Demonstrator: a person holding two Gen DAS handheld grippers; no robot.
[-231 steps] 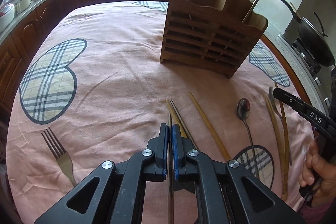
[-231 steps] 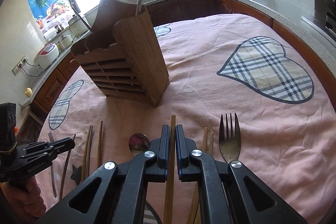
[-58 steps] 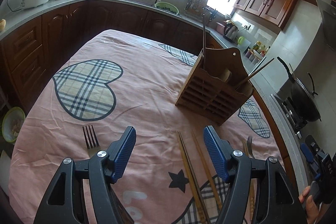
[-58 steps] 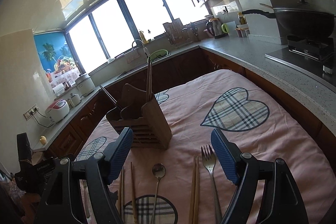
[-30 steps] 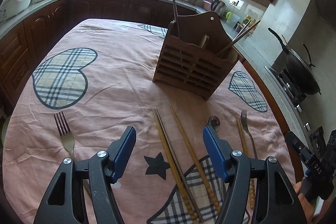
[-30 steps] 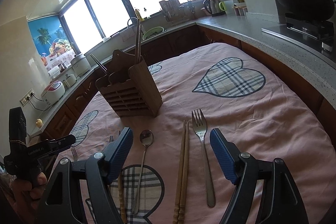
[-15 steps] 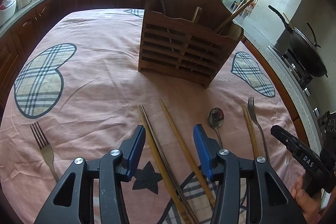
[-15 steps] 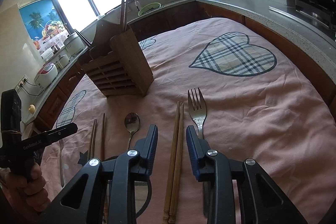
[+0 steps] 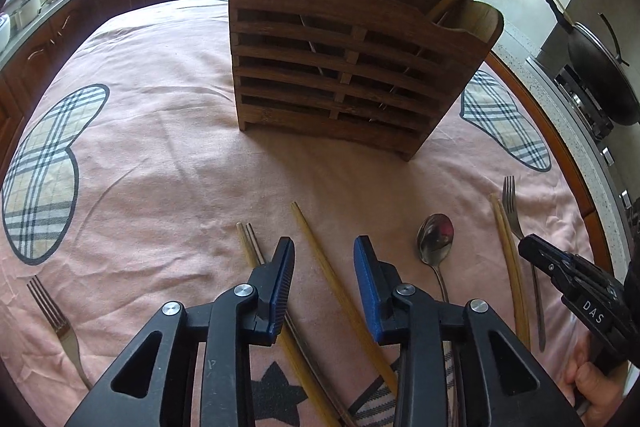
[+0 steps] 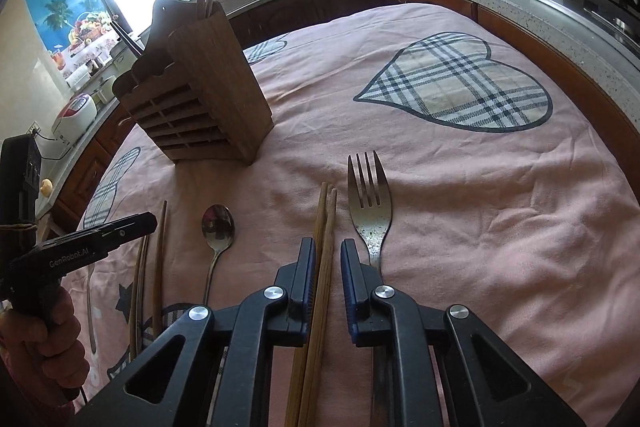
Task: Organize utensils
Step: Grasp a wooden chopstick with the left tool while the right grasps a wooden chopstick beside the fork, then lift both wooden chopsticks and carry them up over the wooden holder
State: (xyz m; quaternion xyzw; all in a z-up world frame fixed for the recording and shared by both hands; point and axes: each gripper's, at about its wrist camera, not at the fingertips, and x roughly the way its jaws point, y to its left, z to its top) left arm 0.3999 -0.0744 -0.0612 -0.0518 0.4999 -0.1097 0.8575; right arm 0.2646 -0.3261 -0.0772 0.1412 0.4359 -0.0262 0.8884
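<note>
A slatted wooden utensil holder (image 9: 344, 67) stands on the pink tablecloth and holds several chopsticks; it also shows in the right wrist view (image 10: 200, 95). My left gripper (image 9: 323, 259) is open, low over a single bamboo chopstick (image 9: 336, 287); a chopstick pair (image 9: 250, 247) lies just left of it. A spoon (image 9: 435, 241) lies to its right. My right gripper (image 10: 327, 255) is open with its jaws narrowly on either side of a pair of wooden chopsticks (image 10: 324, 227). A fork (image 10: 370, 203) lies right of them, the spoon (image 10: 218, 225) left.
Another fork (image 9: 50, 307) lies at the cloth's left edge. A further fork (image 9: 516, 211) and chopstick pair (image 9: 506, 247) lie at the right. Dark wooden cabinets and a counter (image 10: 520, 3) ring the table. A wok (image 9: 600, 67) sits on the stove at right.
Both grippers have come down and forward toward the utensils on the cloth. Both sets of jaws have narrowed from wide open, the right around the chopstick pair.
</note>
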